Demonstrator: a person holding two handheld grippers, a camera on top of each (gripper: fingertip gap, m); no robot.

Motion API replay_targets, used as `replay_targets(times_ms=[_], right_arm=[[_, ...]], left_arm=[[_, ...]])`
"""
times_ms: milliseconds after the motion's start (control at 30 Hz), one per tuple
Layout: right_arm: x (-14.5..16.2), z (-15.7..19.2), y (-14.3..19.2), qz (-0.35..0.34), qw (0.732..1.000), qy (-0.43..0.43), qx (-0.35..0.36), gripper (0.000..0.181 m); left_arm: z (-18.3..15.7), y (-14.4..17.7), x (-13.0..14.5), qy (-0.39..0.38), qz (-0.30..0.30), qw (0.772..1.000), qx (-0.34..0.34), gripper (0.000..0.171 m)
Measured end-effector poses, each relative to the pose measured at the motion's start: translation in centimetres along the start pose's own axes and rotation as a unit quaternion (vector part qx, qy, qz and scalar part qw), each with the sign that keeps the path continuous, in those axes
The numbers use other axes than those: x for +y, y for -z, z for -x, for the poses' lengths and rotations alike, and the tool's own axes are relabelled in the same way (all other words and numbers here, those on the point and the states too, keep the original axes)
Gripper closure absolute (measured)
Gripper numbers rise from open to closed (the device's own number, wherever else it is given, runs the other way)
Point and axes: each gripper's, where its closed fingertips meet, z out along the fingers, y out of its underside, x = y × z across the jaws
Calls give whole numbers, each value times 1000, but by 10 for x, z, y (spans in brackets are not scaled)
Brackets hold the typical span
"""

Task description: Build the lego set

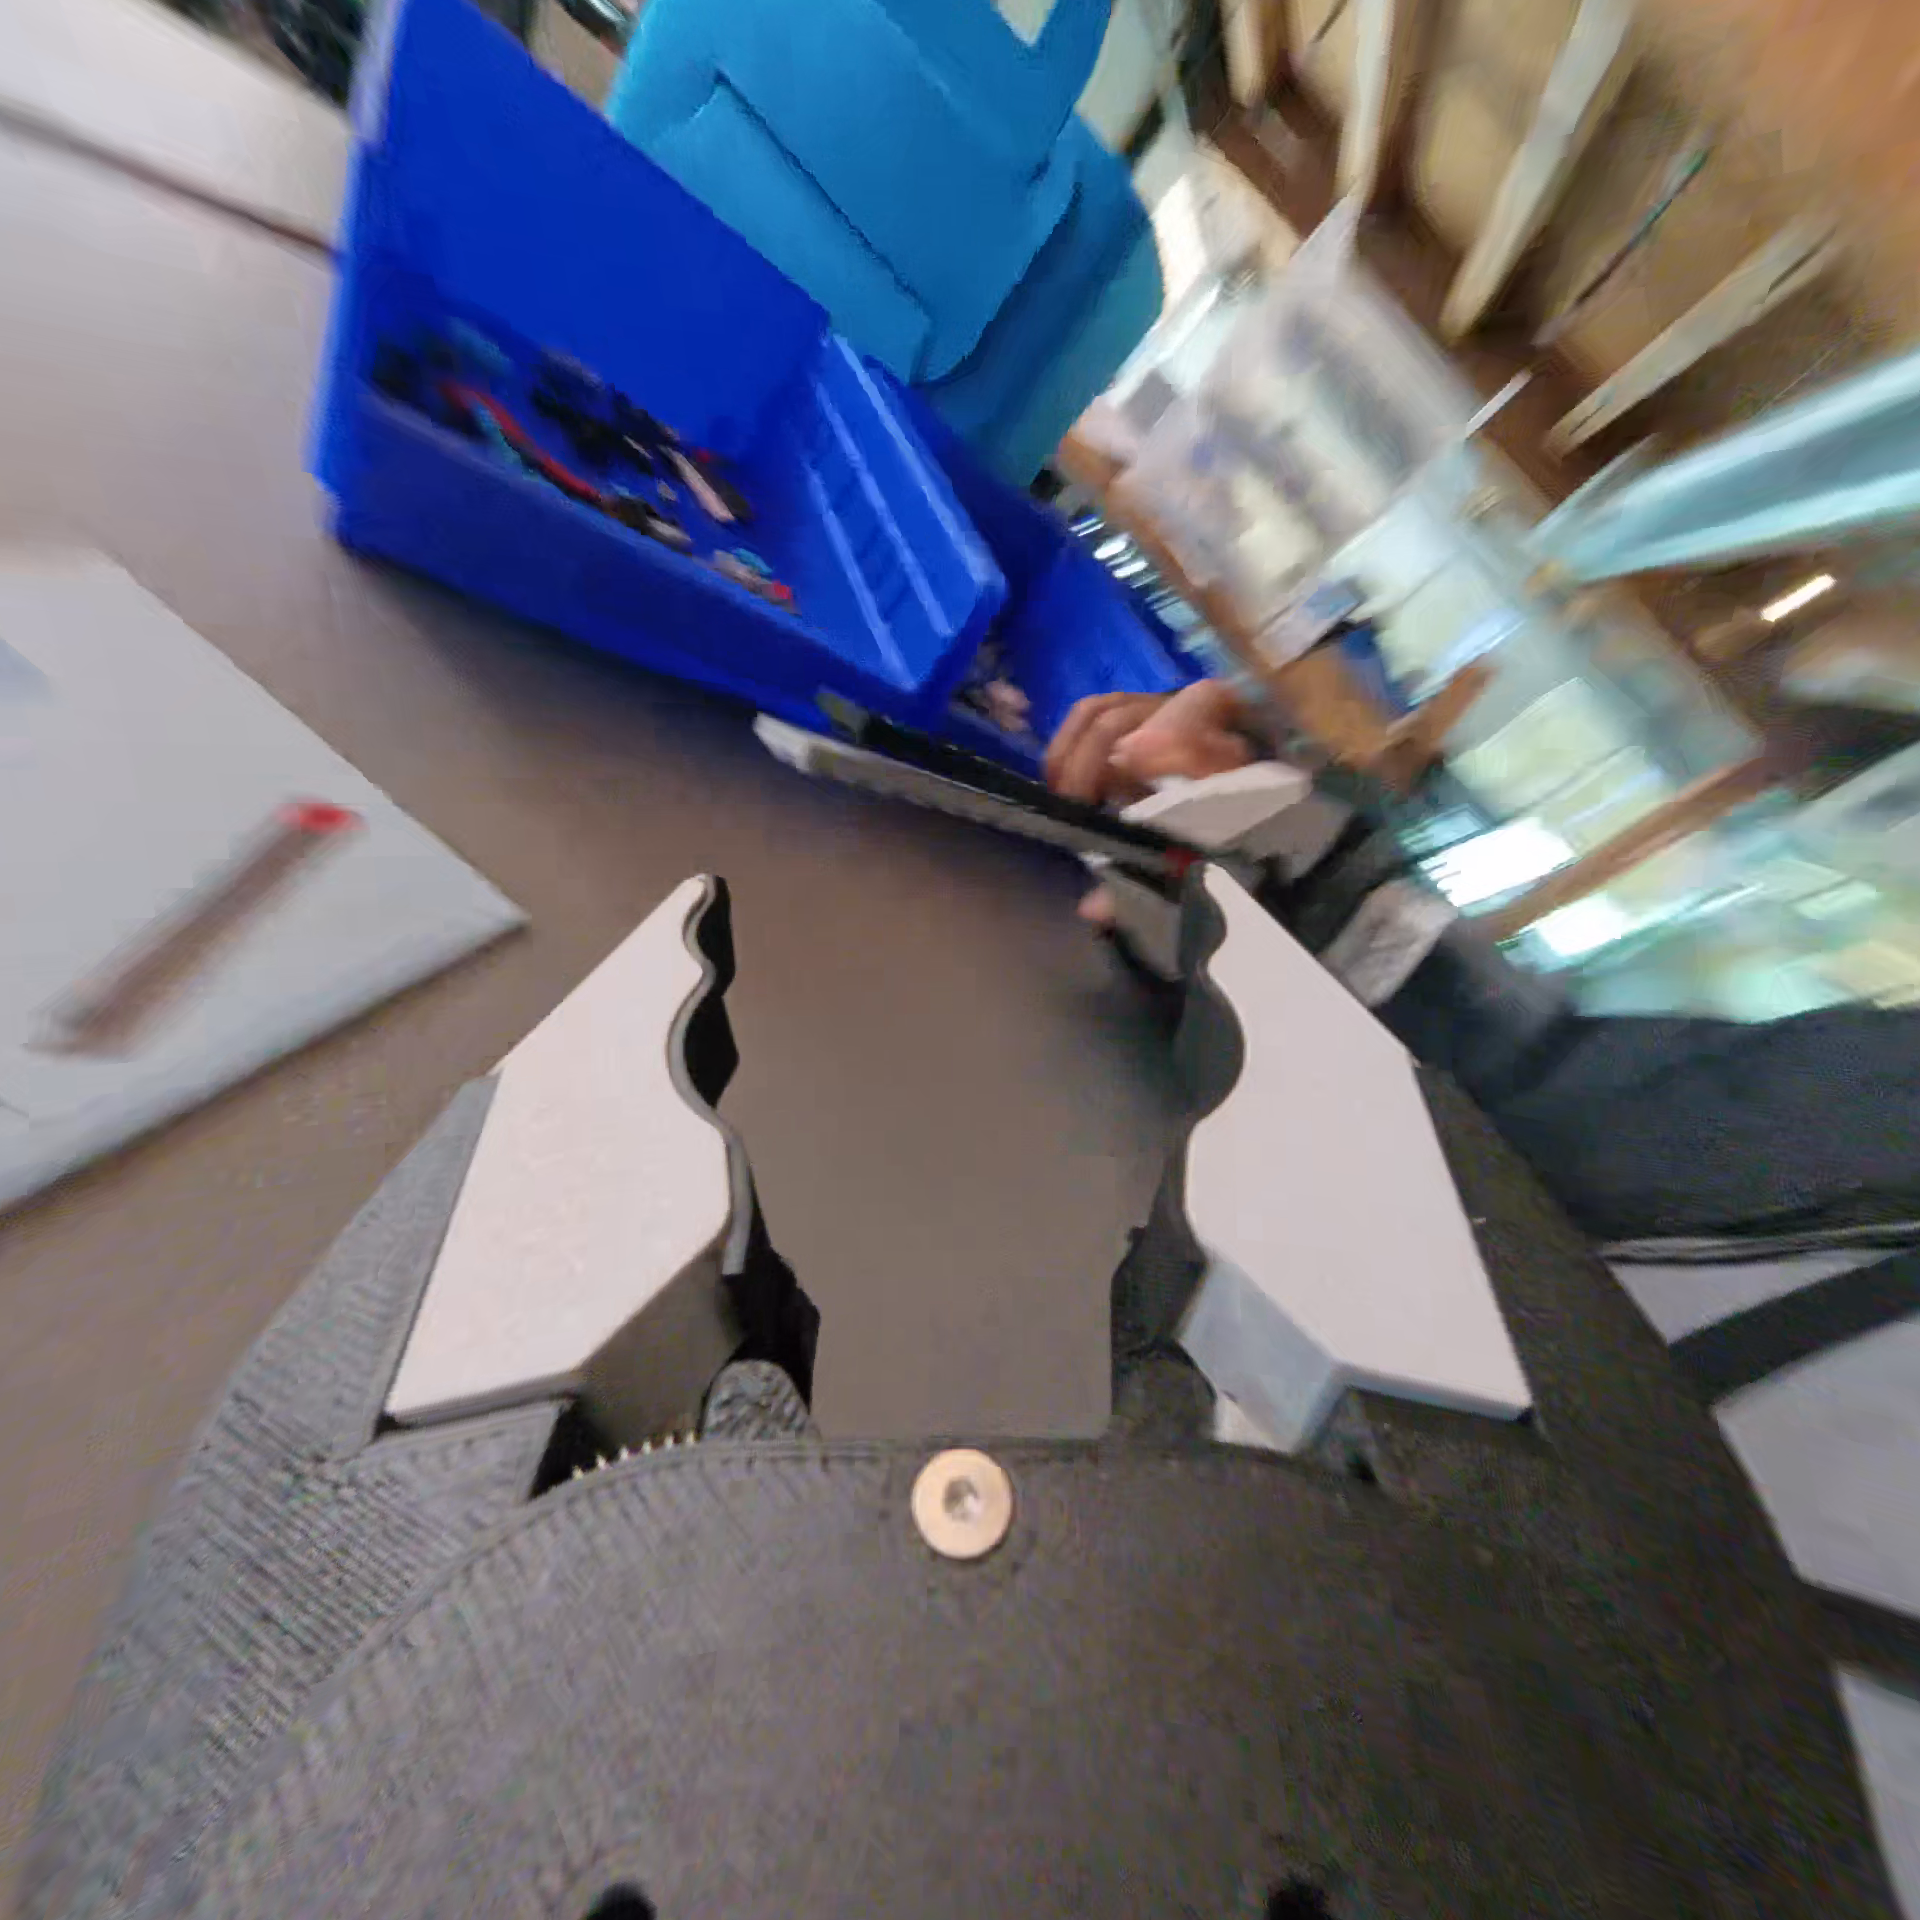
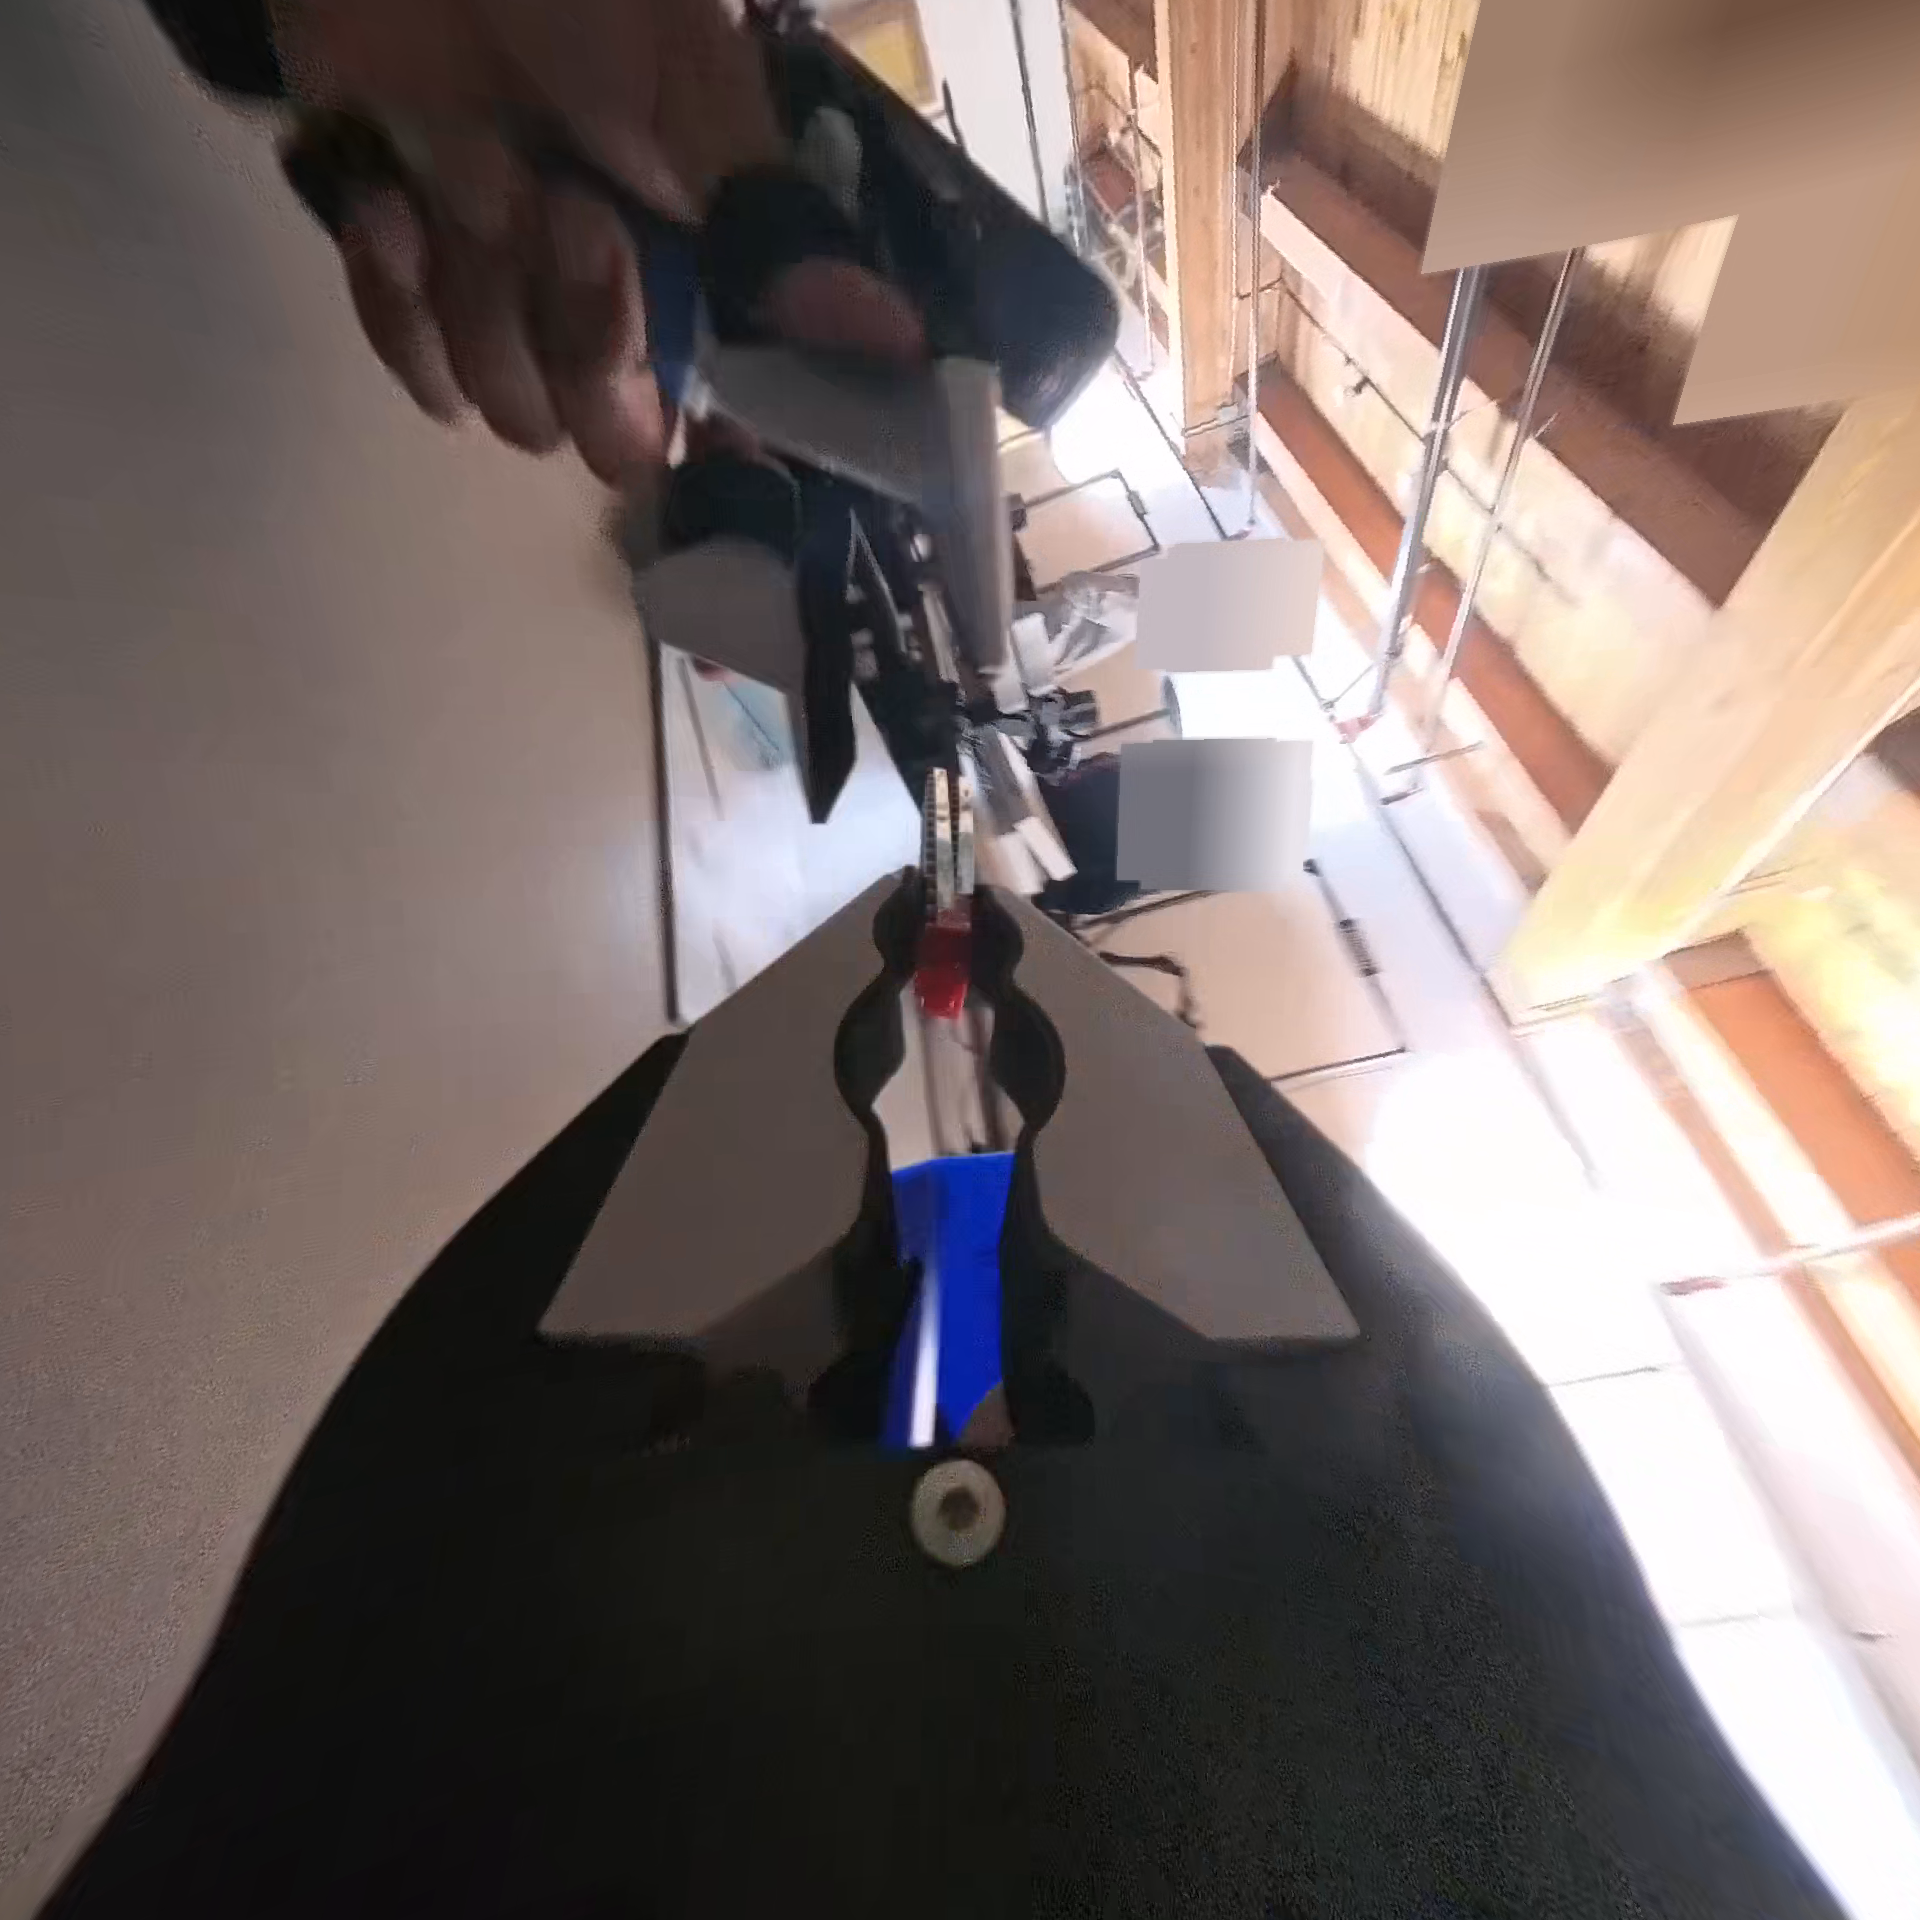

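The left gripper [image 1: 956, 904], grey-fingered, hangs wide apart and empty over the dark grey table [image 1: 914, 1091]. The right gripper [image 2: 943, 902] pinches a long, thin black-and-grey Lego strip with a red end piece [image 2: 943, 961]. Beyond sits a blue plastic bin [image 1: 665, 561] holding loose Lego pieces [image 1: 582, 436].

Long, thin lego assembly [image 2: 948, 831], grey and black with a red piece at one end, held off the surface by that red end. Loose lego pieces [image 1: 582, 447], mostly black and red, lie in the blue bin [image 1: 623, 260].
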Motion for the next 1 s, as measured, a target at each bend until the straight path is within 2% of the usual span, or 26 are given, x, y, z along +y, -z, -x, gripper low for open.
replay_targets(times_ms=[67,133,333,533,767,900,1000], right_arm=[[-2,5,-4,15,997,68,12,171],[-5,10,-7,20,993,113,21,171],[-6,15,-11,42,976,210,41,170],[-8,17,-13,47,962,263,56,170],[-8,15,-14,50,955,285,70,169],[-8,12,-13,49,959,268,75,164],[-5,11,-11,49,973,215,63,153]], left_arm=[[-14,-7,7,110,-13,992,67,97],[-21,-14,12,178,-22,978,106,110],[-24,-19,4,231,-77,959,143,142],[-18,-23,1,225,-91,962,123,158],[-19,-23,-3,193,-107,967,130,162],[-23,-22,-6,151,-110,973,138,162],[-20,-19,-9,98,-109,982,123,163]])
